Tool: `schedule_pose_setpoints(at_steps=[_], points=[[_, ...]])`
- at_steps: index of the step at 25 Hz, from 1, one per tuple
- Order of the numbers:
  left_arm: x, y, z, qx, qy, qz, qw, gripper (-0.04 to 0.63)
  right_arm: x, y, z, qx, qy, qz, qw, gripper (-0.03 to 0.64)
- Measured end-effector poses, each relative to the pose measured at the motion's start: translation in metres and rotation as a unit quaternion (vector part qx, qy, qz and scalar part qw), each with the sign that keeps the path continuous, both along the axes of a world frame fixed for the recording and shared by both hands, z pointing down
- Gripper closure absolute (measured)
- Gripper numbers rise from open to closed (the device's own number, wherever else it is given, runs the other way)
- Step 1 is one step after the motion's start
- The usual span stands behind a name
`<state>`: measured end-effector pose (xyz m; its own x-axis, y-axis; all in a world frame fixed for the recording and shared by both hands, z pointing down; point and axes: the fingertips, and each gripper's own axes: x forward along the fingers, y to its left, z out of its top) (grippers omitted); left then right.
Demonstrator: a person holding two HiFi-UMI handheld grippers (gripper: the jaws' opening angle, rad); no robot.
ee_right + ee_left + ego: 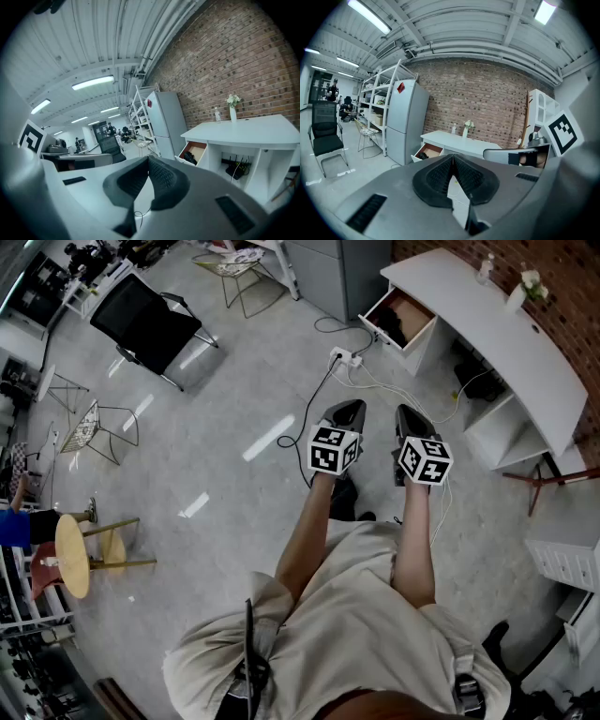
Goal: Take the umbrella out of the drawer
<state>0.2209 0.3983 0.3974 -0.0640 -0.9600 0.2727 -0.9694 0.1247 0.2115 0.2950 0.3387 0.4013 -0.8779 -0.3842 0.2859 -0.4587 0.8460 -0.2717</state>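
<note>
Starting far left: counting one black chair [150, 320] and two wire chairs [98, 427] out on the floor [234, 409], well apart from the desk. Moving right, spotting one power strip [343, 357] with cables trailing off it.

Next, two tongs, held side by side above the floor and aimed toward the desk. Left tongs [349, 409]: clamped fully together, nothing in them. Right tongs [405, 414]: same deal, pads meeting at the tip, empty. Both well short of the drawer.

Further right, just one drawer [419, 337], pulled open at the left end of the white desk [487, 334], with a white front and a reddish-brown inside. Lying in it, one umbrella [387, 326]: black, folded up into a short compact bundle. Too small to make out a handle or strap. Looks the same from both gripper views, just a dark lump against the brown lining.

Up on the desk top, counting one bottle [484, 268] and one vase [518, 294] with pale flowers, near each other by the brick wall [562, 277].
</note>
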Motion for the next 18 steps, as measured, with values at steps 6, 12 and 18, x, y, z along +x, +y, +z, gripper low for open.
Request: schedule_pose_setpoints(at_steps=[6,12,18], points=[[0.001,-0.003,0.004,-0.008,-0.002,0.0,1.0,0.584,0.001,-0.006,0.001,-0.004,0.004,0.003,1.0,0.548],[-0.003,-0.001,0.008,-0.017,-0.002,0.0,0.9998,0.584,-0.005,-0.007,0.007,-0.011,0.016,0.0,1.0,0.546],[-0.018,-0.018,0.01,-0.016,0.006,0.008,0.9998,0.584,-0.013,-0.027,0.007,-0.012,0.016,0.038,0.999,0.547]])
